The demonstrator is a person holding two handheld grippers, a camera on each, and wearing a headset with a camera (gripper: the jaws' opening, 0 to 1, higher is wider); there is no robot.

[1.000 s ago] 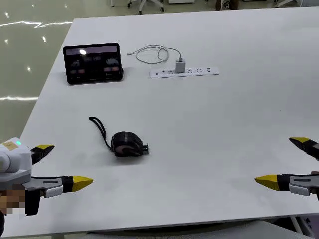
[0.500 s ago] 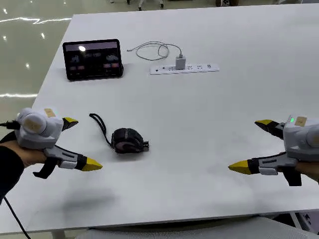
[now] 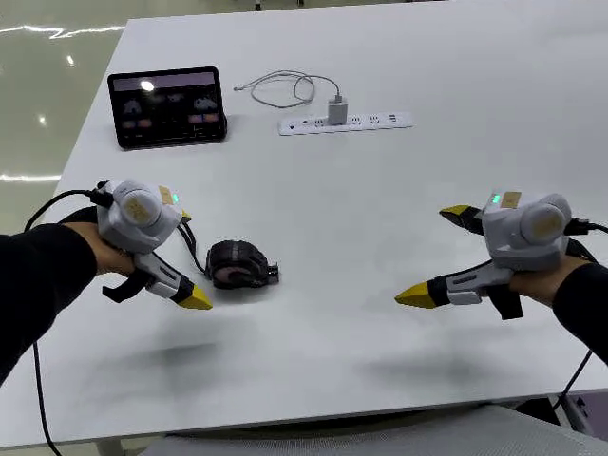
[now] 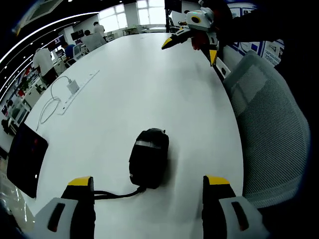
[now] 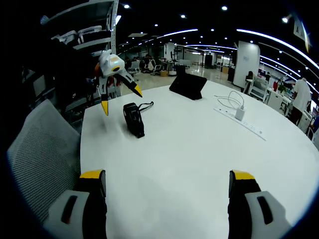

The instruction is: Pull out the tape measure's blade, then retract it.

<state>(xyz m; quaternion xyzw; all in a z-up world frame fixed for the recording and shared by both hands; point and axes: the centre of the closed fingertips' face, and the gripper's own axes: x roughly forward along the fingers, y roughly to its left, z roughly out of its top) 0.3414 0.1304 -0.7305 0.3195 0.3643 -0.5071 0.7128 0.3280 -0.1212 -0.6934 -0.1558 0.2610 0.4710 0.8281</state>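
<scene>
The tape measure (image 3: 237, 263) sits on the table (image 3: 399, 199), left of middle in the head view, its blade not out yet. The left gripper (image 3: 188, 258) is just beside it, claws apart. The right gripper (image 3: 434, 254), far right, is apart too, holding nothing

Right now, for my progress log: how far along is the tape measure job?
Nothing done: the tape measure lies on the table, no blade drawn out. In hand: the open left gripper aims at it without touching; the right gripper hovers open, well apart. Remaining: grip, pull the blade, retract it.
</scene>
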